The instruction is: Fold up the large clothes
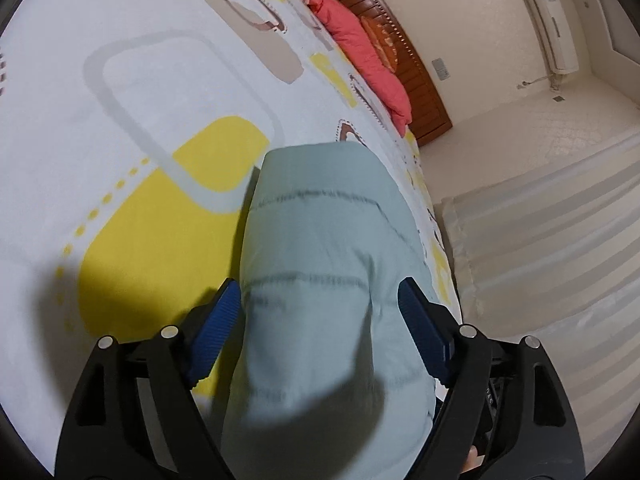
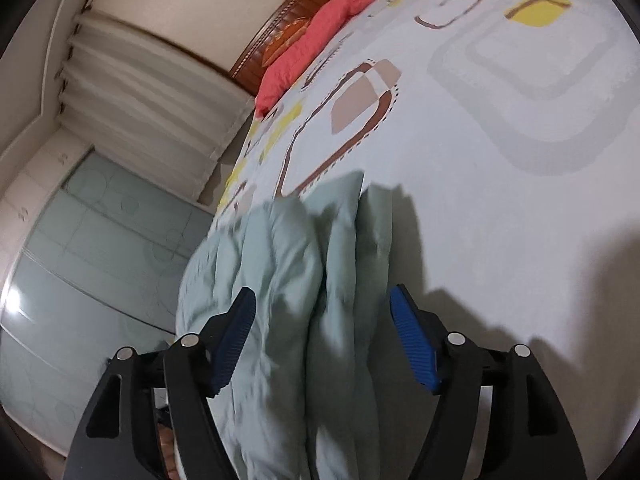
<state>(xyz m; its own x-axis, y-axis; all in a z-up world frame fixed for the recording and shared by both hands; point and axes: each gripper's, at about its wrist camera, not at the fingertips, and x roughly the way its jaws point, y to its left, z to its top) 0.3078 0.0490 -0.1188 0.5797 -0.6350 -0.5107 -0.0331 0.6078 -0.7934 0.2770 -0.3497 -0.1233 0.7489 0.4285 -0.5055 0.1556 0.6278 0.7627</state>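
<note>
A pale green quilted garment [image 1: 320, 280] lies on the patterned bedsheet [image 1: 140, 120] near the bed's edge. In the left wrist view it is a folded, smooth-topped bundle running between the fingers of my left gripper [image 1: 320, 296], which is open with the cloth in the gap. In the right wrist view the same garment [image 2: 288, 280] looks bunched in several vertical folds. My right gripper [image 2: 324, 304] is open, its blue pads [image 2: 412, 344] standing on either side of the cloth without pinching it.
A coral pillow [image 1: 360, 40] lies by the wooden headboard [image 1: 400, 40] at the far end of the bed. Beyond the bed's edge are white curtains [image 2: 140, 92], a glass-fronted wardrobe [image 2: 80, 280] and a standing air conditioner [image 1: 548, 20].
</note>
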